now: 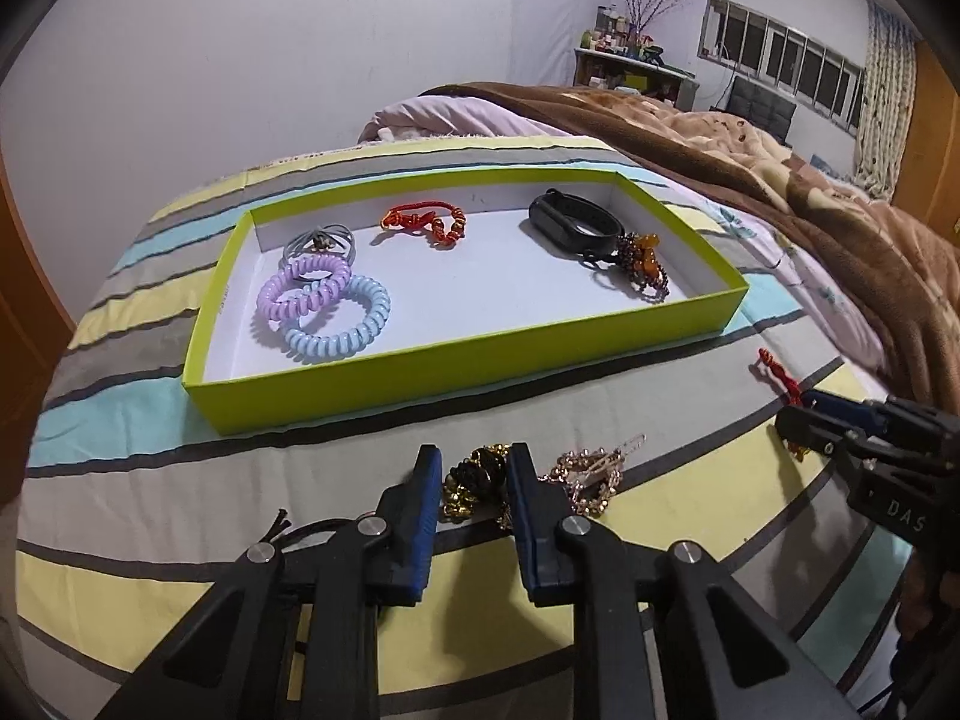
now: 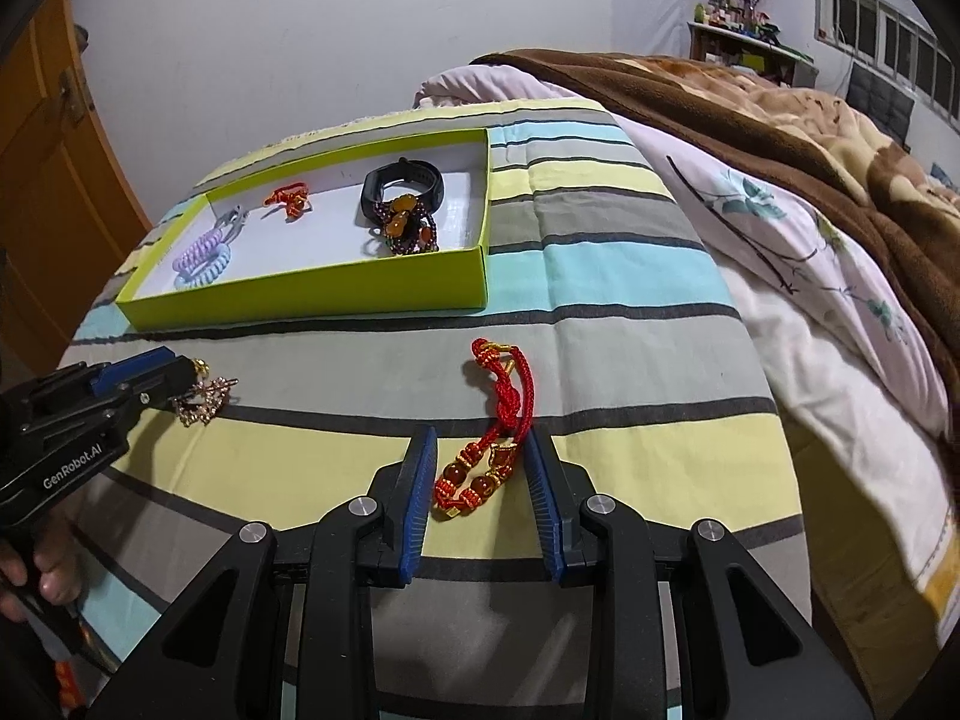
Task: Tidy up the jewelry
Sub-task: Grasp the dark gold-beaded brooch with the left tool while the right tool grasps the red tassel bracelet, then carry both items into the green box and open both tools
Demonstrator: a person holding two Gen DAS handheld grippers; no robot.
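Left wrist view: left gripper [image 1: 471, 471] jaws apart, straddling black-gold beads [image 1: 480, 471] on the striped sheet [image 1: 336, 480], gold clip [image 1: 591, 471] just right of it. Right gripper [image 2: 480, 456] also spread, red bracelet [image 2: 489, 444] lying between its fingers, not clamped. Green tray [image 1: 456, 360] sits beyond, bare sheet between tray's near wall and both grippers; tray's front half free
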